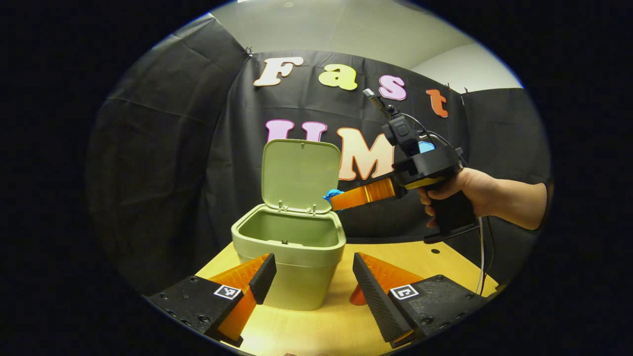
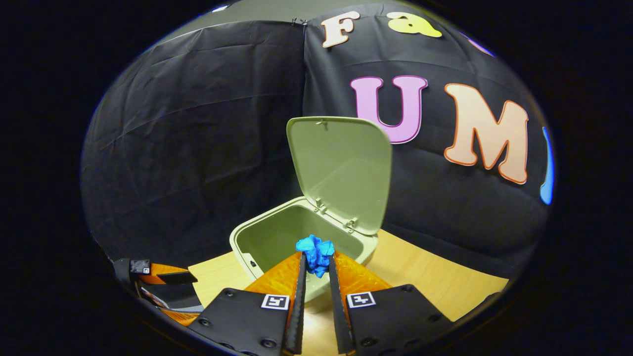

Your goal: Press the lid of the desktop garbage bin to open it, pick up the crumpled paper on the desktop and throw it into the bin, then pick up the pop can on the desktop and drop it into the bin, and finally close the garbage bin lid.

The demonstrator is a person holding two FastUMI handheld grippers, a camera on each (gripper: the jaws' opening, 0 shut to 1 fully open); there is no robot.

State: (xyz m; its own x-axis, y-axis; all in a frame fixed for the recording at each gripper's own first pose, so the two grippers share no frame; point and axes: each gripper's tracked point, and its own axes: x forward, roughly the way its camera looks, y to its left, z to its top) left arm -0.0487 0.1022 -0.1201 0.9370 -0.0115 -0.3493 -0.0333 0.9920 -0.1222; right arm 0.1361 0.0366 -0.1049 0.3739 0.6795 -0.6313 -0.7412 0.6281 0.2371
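Your right gripper (image 2: 316,269) is clenched on the paper (image 2: 315,256), both fingers pressing its lower part, the wad standing out past the fingertips. Ahead of and below that gripper sits the bin (image 2: 257,237) on the desk (image 2: 435,282), its lid (image 2: 343,168) upright and open. Seen from your left gripper's view, the paper (image 1: 333,194) is held beside the lid's right edge, near the hinge, and appears not fully over the opening. Your left gripper (image 1: 309,277) is released, jaws wide, just short of the bin's front wall (image 1: 296,277). Risks, as judged: letting go here could send the paper off the rim onto the desk; pushing forward could knock the lid shut; the left fingers could nudge the bin. I cannot see the can.
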